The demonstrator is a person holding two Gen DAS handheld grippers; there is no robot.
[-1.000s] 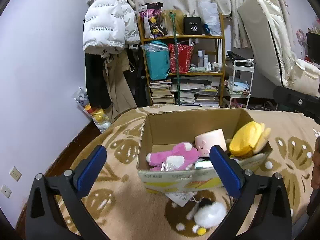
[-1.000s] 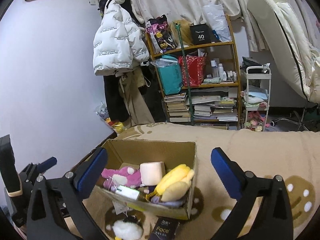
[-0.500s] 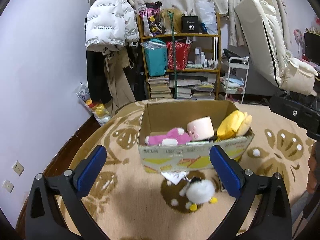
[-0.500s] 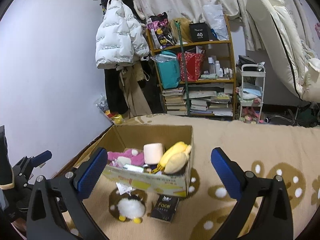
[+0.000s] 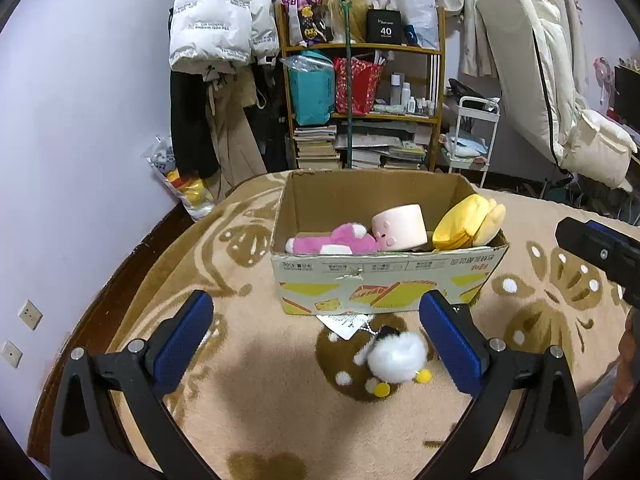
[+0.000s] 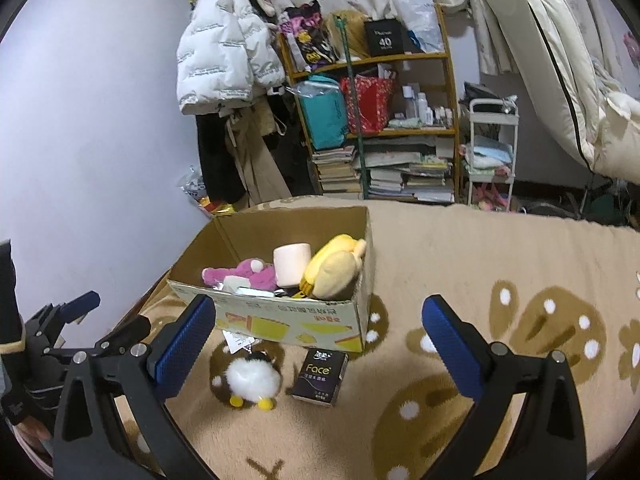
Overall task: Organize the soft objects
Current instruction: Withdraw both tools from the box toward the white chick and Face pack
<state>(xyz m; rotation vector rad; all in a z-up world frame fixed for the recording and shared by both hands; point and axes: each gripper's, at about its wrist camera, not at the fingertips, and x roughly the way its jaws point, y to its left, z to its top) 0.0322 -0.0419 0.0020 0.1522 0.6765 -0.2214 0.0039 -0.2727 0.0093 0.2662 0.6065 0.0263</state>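
Left gripper point(image 5: 318, 338) spread wide, holding nothing. White plush point(image 5: 397, 355) on the rug point(image 5: 260, 400) between the 2 jaws, nearer the right one, touching neither. Box point(image 5: 380, 284) just beyond the jaw tips, with 3 plushes inside: pink point(image 5: 340, 239), cream point(image 5: 398, 227), yellow point(image 5: 466, 224).

Right gripper point(image 6: 319, 340) likewise spread, empty. White plush point(image 6: 252, 380) between the jaws, just beside the left one, not touching. Black pack point(image 6: 320, 376) right of the plush, midway between the jaws. Box point(image 6: 304, 320) ahead of the left jaw.
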